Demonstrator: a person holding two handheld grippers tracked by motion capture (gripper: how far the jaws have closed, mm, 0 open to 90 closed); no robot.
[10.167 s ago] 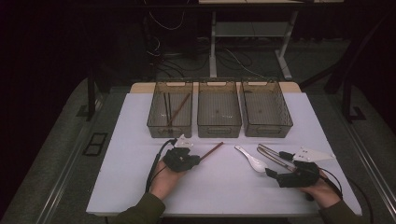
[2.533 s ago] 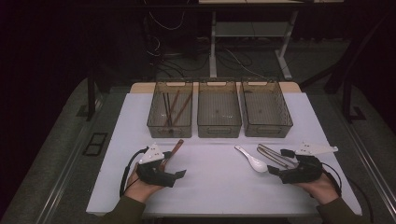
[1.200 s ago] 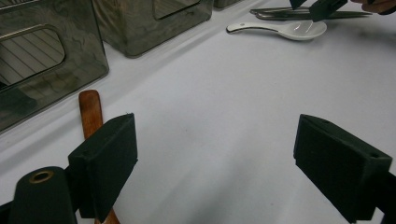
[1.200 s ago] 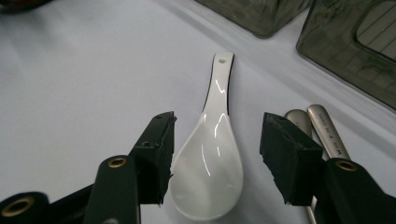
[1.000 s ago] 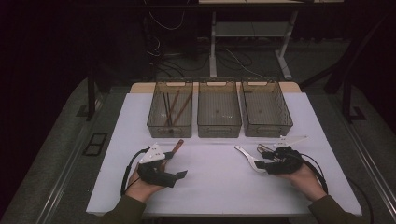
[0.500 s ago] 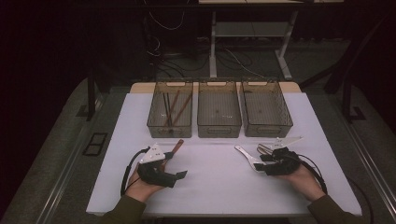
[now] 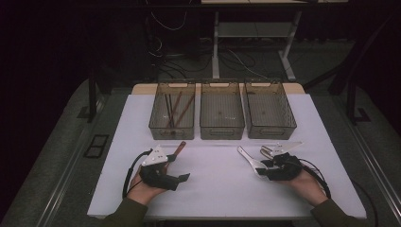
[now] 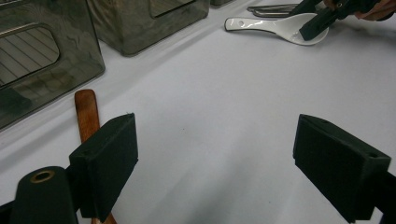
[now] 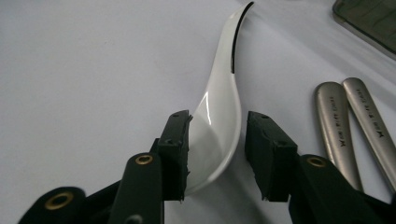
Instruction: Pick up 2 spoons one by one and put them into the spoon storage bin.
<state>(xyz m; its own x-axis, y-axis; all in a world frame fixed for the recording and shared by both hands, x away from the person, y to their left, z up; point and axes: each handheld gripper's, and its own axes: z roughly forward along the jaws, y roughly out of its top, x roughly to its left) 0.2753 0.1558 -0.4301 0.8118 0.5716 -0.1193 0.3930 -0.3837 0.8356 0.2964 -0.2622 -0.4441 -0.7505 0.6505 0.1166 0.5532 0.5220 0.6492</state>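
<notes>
High view: three bins stand in a row at 12 o'clock on the white table (image 7: 208,189). The left bin (image 7: 172,111) holds dark sticks; the middle bin (image 7: 222,111) and right bin (image 7: 269,109) look bare apart from small marks. The left gripper (image 7: 171,178) rests at 7 o'clock, a wooden stick (image 7: 178,148) just beyond it toward the left bin. The right gripper (image 7: 265,169) lies at 4 o'clock, its tips at the white spoon (image 7: 249,158). Metal handles (image 7: 267,151) lie just beside the spoon, at its 2 o'clock.

Left gripper view: the jaws stand wide apart with bare table between them, nothing grasped. The stick (image 8: 87,114) runs under the left-hand pad, toward 12 o'clock. Two bins (image 8: 44,56) stand at 11 o'clock. At 1 o'clock lie the spoon (image 8: 275,27) and the other gripper (image 8: 327,21) on its bowl.

Right gripper view: the jaws have just been closing, with the spoon (image 9: 219,116) bowl between them. The left-hand pad touches the bowl edge; the right-hand pad stands just clear, so the spoon is not yet clamped. The spoon handle points to 12 o'clock. Two metal handles (image 9: 348,126) lie at 3 o'clock, close to the right-hand jaw. A bin corner (image 9: 373,21) sits at 1 o'clock.
</notes>
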